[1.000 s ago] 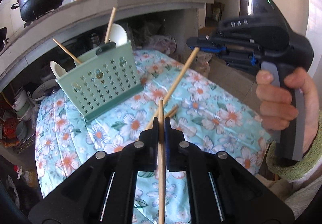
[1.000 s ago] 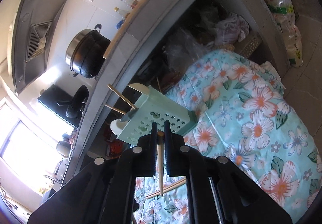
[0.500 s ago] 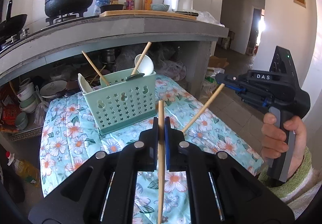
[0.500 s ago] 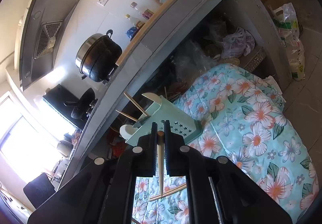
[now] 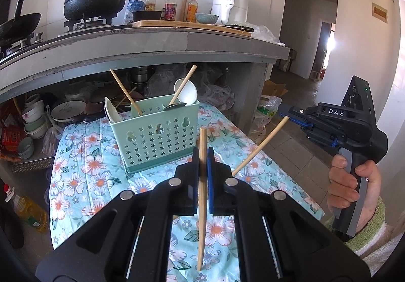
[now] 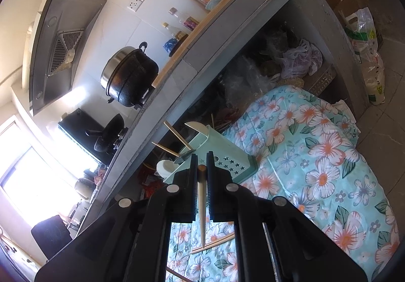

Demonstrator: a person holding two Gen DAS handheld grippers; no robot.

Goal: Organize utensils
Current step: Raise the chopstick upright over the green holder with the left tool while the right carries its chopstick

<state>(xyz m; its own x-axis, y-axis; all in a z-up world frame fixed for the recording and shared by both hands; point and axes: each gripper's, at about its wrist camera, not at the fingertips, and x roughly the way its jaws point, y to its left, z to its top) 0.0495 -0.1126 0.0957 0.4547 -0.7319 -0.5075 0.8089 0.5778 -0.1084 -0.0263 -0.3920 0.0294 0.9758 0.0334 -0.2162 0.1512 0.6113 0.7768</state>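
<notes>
Left wrist view: the left gripper (image 5: 201,153), clenched on an upright chopstick (image 5: 202,180), sits in front of the green basket (image 5: 157,140), nearer than the right gripper (image 5: 286,115).

Right wrist view: that gripper (image 6: 201,168) grasps another chopstick (image 6: 201,203), pointing towards the basket (image 6: 227,155).

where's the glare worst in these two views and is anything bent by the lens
Left wrist view: the doorway at right is blown out, and the counter edge bows from fisheye distortion; the chopstick in the left gripper is sharp. Right wrist view: the window at lower left is washed out white, the whole scene sits tilted, and the basket stays readable.
</notes>
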